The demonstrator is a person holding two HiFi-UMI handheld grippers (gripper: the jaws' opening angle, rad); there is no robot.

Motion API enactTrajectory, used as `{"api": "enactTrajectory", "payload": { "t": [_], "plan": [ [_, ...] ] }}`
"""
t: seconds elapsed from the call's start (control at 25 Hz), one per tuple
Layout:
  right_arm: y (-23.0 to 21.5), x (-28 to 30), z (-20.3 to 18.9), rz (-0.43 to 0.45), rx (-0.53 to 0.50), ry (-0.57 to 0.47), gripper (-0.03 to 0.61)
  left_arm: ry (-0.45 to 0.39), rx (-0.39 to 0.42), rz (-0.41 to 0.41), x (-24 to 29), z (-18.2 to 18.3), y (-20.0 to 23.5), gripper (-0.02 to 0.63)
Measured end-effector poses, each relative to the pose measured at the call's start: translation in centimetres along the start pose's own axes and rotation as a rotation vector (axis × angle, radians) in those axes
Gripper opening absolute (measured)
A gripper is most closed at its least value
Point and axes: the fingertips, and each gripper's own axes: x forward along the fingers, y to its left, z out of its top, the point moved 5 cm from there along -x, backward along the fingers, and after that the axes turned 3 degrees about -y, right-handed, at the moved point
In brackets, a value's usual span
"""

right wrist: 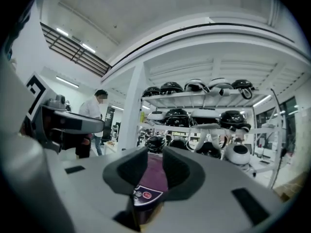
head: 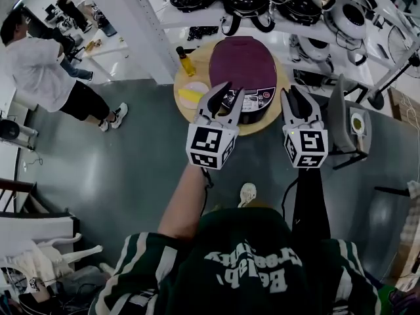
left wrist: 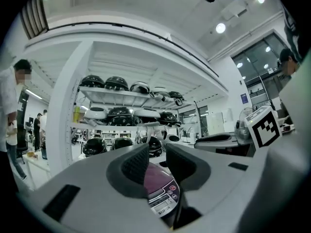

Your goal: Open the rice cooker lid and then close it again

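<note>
Head view: the rice cooker (head: 244,71) stood on a round wooden table (head: 266,127) in front of the person, with its purple lid (head: 241,59) down. Its long axis ran from front to back, almost straight away from the person. The control panel (head: 253,101) faced the person and the rear end pointed at the shelf (head: 216,20) of other cookers. A yellow bottle (head: 186,60) and a dish (head: 191,94) stood on the table left of the cooker. The left gripper (head: 231,90) and the right gripper (head: 291,92) were held side by side and pointed toward the cooker's front, the left at its left front corner and the right just off its right side. Gripper views: each pair of jaws was spread a little with nothing between the pads. The panel and lid showed through each gap, beyond the tips and apart from them. A person in white (head: 41,71) stood well off to the left.
</note>
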Motion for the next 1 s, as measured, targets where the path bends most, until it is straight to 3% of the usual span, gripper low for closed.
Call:
{"api": "enactTrajectory", "payload": {
  "t": [0.36, 1.0],
  "plan": [
    [-4.2, 5.0, -1.8, 0.045, 0.023, 0.009, 0.101, 0.106, 0.070, 0.000, 6.0, -2.8, 0.2, 0.126],
    [-6.2, 8.3, -4.8, 0.098, 0.076, 0.054, 0.101, 0.351, 0.007, -0.080, 9.2, -9.8, -0.3, 0.143]
  ]
}}
